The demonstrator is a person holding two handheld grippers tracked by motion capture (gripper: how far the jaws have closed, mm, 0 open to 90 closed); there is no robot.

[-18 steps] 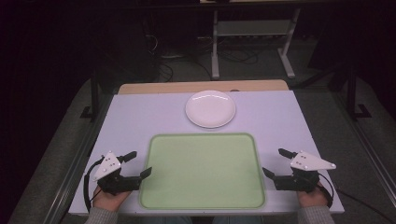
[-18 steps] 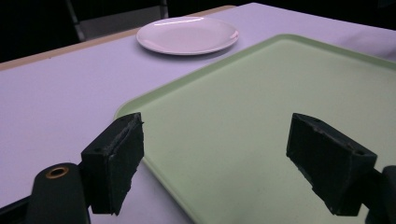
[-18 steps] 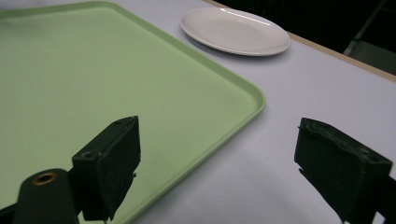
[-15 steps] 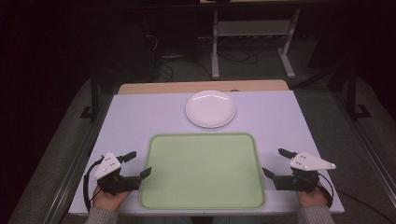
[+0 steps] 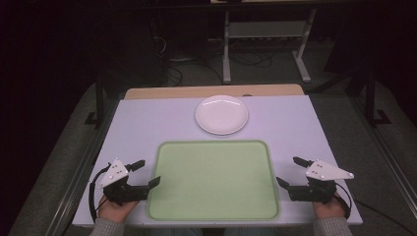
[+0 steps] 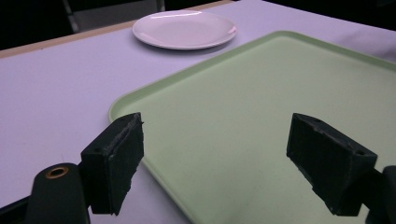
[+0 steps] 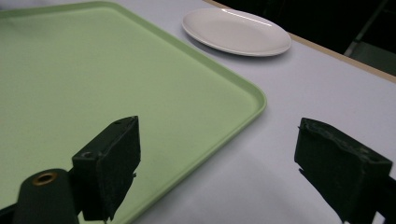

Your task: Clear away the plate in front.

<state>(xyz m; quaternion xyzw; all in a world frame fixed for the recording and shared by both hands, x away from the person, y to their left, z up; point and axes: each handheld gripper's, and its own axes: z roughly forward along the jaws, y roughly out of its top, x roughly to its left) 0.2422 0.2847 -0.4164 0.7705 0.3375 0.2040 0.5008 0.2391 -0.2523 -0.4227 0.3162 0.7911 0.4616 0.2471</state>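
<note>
A pale green tray [image 5: 214,179] lies empty on the white table, near the front edge. Behind it sits an empty white plate [image 5: 222,114]. My left gripper [image 5: 147,173] rests at the tray's left edge, open, with nothing between its jaws. My right gripper [image 5: 291,172] rests at the tray's right edge, open and empty too. In the left gripper view the tray [image 6: 261,116] spreads beyond the wide-apart jaws, with the plate [image 6: 185,29] far off. The right gripper view has the tray's corner [image 7: 93,74] to the left and the plate [image 7: 236,31] beyond.
The white table top [image 5: 147,123] ends in a wooden strip [image 5: 211,91] at the back. Beyond it, on the dark floor, stand a metal stand [image 5: 265,39] and cables. A black rail [image 5: 98,98] runs along the table's left side.
</note>
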